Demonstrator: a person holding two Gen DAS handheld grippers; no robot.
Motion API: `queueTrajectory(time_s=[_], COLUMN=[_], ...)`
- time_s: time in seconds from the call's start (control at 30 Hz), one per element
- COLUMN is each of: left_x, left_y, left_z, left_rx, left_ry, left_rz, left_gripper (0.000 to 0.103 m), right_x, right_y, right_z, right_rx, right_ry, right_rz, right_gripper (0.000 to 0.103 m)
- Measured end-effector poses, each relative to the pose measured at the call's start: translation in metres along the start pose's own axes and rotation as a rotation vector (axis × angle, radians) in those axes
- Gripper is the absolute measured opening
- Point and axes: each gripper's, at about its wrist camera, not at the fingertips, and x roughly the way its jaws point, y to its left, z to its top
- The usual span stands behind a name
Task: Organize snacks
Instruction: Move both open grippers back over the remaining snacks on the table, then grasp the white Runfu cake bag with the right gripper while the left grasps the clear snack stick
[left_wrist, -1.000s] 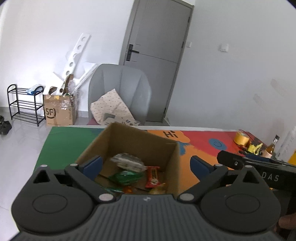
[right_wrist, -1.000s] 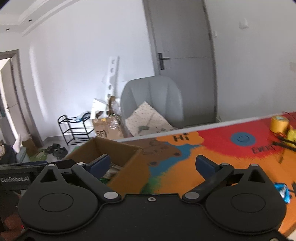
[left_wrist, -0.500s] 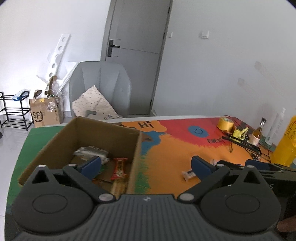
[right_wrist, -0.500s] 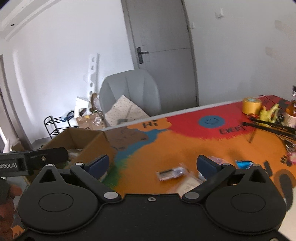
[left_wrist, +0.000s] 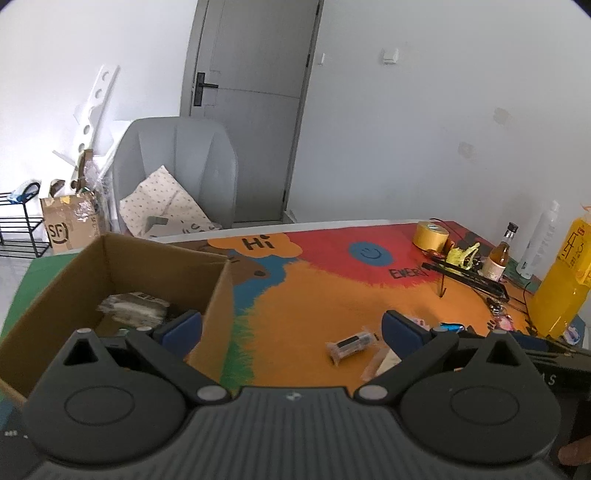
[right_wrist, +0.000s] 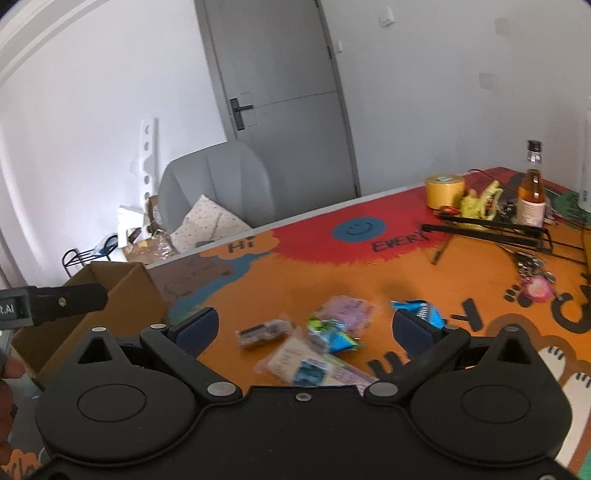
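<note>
An open cardboard box (left_wrist: 218, 295) stands at the table's left with snack packets (left_wrist: 133, 308) inside; it also shows in the right wrist view (right_wrist: 147, 295). Several loose snacks lie on the orange mat: a dark clear-wrapped roll (right_wrist: 262, 332), a green-blue packet (right_wrist: 332, 334), a pink packet (right_wrist: 347, 308), a blue packet (right_wrist: 419, 310) and a flat white packet (right_wrist: 303, 363). My right gripper (right_wrist: 304, 328) is open and empty, just above this pile. My left gripper (left_wrist: 291, 328) is open and empty, between the box and the roll (left_wrist: 349, 343).
A yellow tape roll (right_wrist: 443, 190), a small bottle (right_wrist: 531, 201), a black rack (right_wrist: 487, 229) and a pink trinket (right_wrist: 537, 290) sit at the table's right. A yellow jug (left_wrist: 565, 280) stands far right. A grey chair (left_wrist: 177, 166) is behind the table.
Both grippers have swung right, away from the box and toward the loose snacks on the mat. Both stayed open and empty.
</note>
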Motion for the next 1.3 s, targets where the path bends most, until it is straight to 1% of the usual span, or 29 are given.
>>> queueTrajectory(time_s=[0.17, 0.33, 0.4, 0.5, 0.6, 0.67, 0.73, 0.77, 0.93, 0.97, 1.0, 1.03, 1.07, 1.13, 1.2, 1.3], left_x=[0.012, 0.027, 0.033, 0.042, 0.049, 0.054, 0.059, 0.061, 0.070, 0.073, 0.075, 0.078, 0.081, 0.086, 0.093, 0.102], left_y=[-0.014, -0.028, -0.032, -0.034, -0.036, -0.036, -0.035, -0.035, -0.038, -0.039, -0.041, -0.042, -0.044, -0.047, -0.051, -0.057], left_z=[-0.001, -0.003, -0.004, -0.006, -0.008, -0.010, -0.011, -0.012, -0.015, -0.015, -0.016, -0.016, -0.017, -0.018, -0.020, -0.023], left_rx=[0.033, 0.058, 0.069, 0.072, 0.075, 0.078, 0.078, 0.078, 0.092, 0.096, 0.099, 0.104, 0.109, 0.118, 0.128, 0.147], left_ry=[0.013, 0.032, 0.043, 0.063, 0.077, 0.093, 0.106, 0.110, 0.126, 0.130, 0.133, 0.136, 0.139, 0.145, 0.153, 0.165], left_rz=[-0.021, -0.044, -0.050, -0.059, -0.064, -0.065, -0.065, -0.063, -0.061, -0.061, -0.061, -0.062, -0.062, -0.064, -0.065, -0.067], left_gripper=[0.102, 0.098, 0.095, 0.086, 0.078, 0.070, 0.065, 0.064, 0.062, 0.062, 0.062, 0.062, 0.062, 0.062, 0.062, 0.062], right_x=[0.001, 0.004, 0.007, 0.013, 0.021, 0.027, 0.033, 0.035, 0.045, 0.047, 0.048, 0.049, 0.050, 0.045, 0.039, 0.030], right_y=[-0.019, -0.028, -0.030, -0.031, -0.029, -0.027, -0.024, -0.023, -0.019, -0.018, -0.018, -0.018, -0.021, -0.026, -0.027, -0.031], right_z=[-0.004, -0.010, -0.013, -0.016, -0.019, -0.021, -0.022, -0.023, -0.029, -0.030, -0.033, -0.035, -0.038, -0.041, -0.043, -0.045], right_rx=[0.025, 0.035, 0.039, 0.038, 0.034, 0.026, 0.017, 0.014, -0.007, -0.020, -0.034, -0.037, -0.026, -0.008, -0.024, -0.020], right_ry=[0.011, 0.037, 0.048, 0.060, 0.079, 0.089, 0.098, 0.101, 0.128, 0.133, 0.144, 0.161, 0.178, 0.173, 0.168, 0.174], right_rz=[-0.001, 0.022, 0.038, 0.052, 0.067, 0.073, 0.075, 0.076, 0.089, 0.085, 0.083, 0.084, 0.100, 0.124, 0.128, 0.138], right_gripper=[0.101, 0.087, 0.081, 0.077, 0.076, 0.076, 0.076, 0.076, 0.076, 0.070, 0.057, 0.048, 0.037, 0.033, 0.028, 0.026])
